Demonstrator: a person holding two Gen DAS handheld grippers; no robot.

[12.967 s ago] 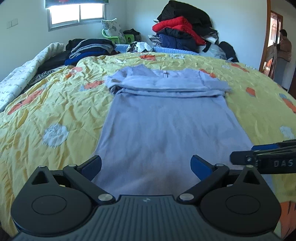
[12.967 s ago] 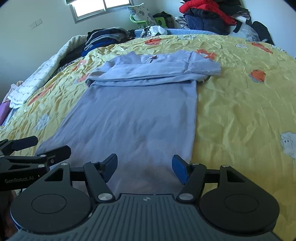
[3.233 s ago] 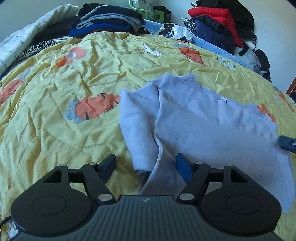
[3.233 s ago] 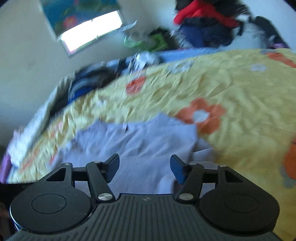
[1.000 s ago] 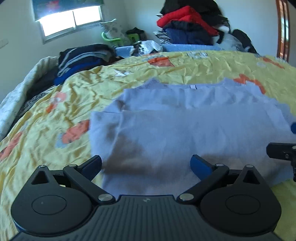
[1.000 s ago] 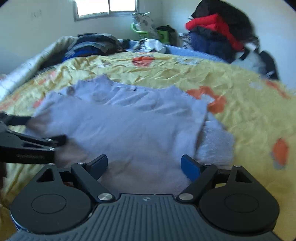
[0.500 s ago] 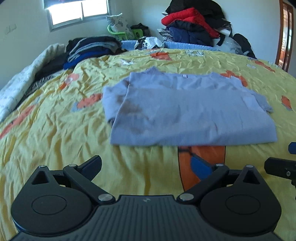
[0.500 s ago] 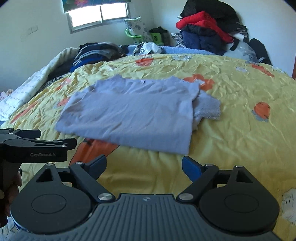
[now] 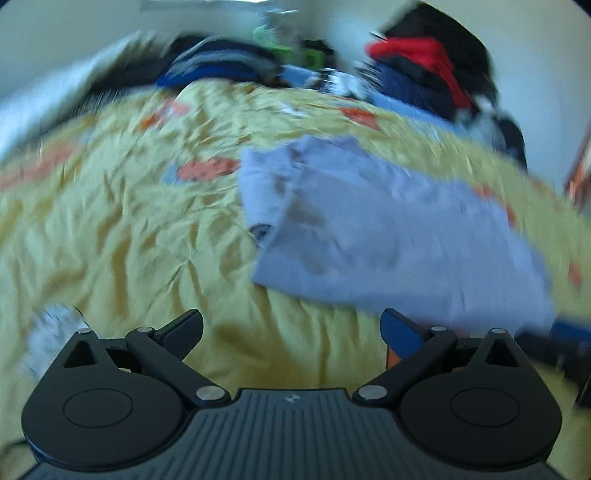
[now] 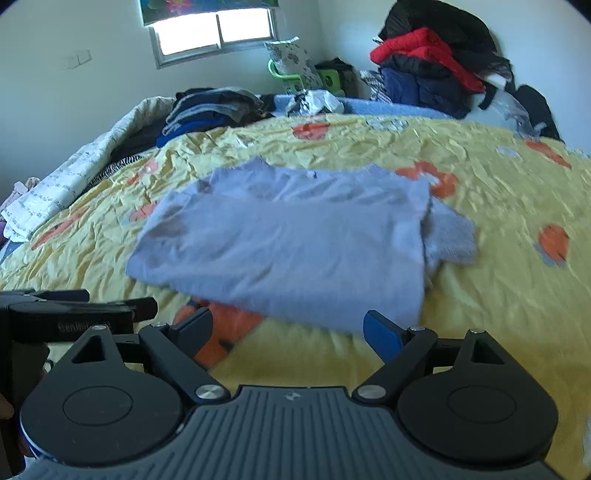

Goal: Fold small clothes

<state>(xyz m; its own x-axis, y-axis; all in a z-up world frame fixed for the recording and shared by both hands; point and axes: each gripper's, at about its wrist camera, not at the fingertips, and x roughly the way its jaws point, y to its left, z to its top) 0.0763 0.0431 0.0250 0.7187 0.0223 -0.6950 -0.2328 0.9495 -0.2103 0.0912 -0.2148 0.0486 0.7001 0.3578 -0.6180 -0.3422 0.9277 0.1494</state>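
A light blue-grey garment (image 10: pixel 288 236) lies folded in half on the yellow bedspread (image 10: pixel 498 295), a sleeve sticking out at its right side. It also shows, blurred, in the left wrist view (image 9: pixel 388 236). My left gripper (image 9: pixel 291 328) is open and empty, over bare bedspread to the left of the garment's near edge; it also shows in the right wrist view (image 10: pixel 74 314). My right gripper (image 10: pixel 286 330) is open and empty, just short of the garment's near edge.
A pile of red, navy and black clothes (image 10: pixel 436 74) stands at the back right. Folded dark clothes (image 10: pixel 210 107) and a white printed quilt (image 10: pixel 62 184) lie at the back left. A window (image 10: pixel 214 33) is in the far wall.
Both grippers have moved closer to the garment. The left wrist view has swung left and is now blurred by motion. The garment lies as before.
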